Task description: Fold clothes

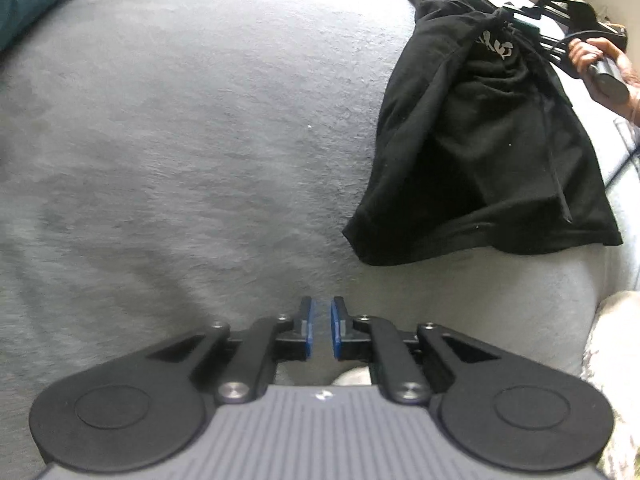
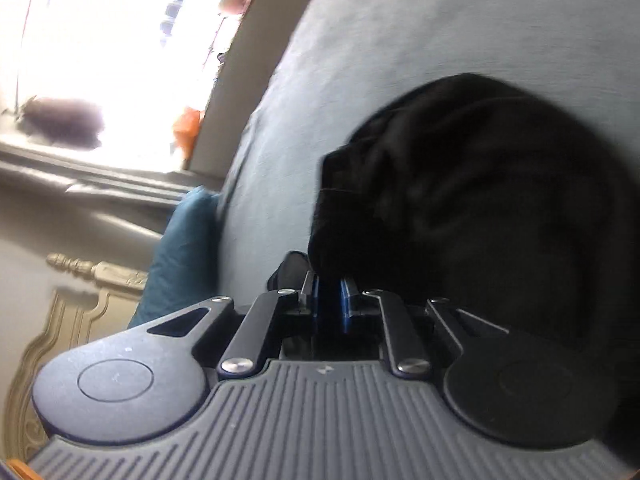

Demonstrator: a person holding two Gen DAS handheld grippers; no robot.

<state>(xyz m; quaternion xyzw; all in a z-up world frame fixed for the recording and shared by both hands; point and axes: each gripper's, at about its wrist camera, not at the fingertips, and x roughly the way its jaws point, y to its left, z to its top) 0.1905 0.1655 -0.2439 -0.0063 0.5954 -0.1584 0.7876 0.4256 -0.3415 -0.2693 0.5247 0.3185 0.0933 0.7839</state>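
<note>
Above the bare grey blanket (image 1: pixel 180 140), near its left side, our left gripper (image 1: pixel 322 326) hung with its blue pads (image 1: pixel 308 326) drawn close, a narrow gap between them, nothing gripped. Well off to its right lay the black garment (image 1: pixel 480 152), bunched and creased, with a white print near its top and a drawstring trailing down; its hem rested on the blanket toward the right edge while its top was lifted. There our right gripper (image 2: pixel 329 300) was clamped on a fold of that cloth, the dark fabric bulging just beyond the fingertips. A teal pillow (image 2: pixel 180 256) sat at the blanket's far-left edge.
</note>
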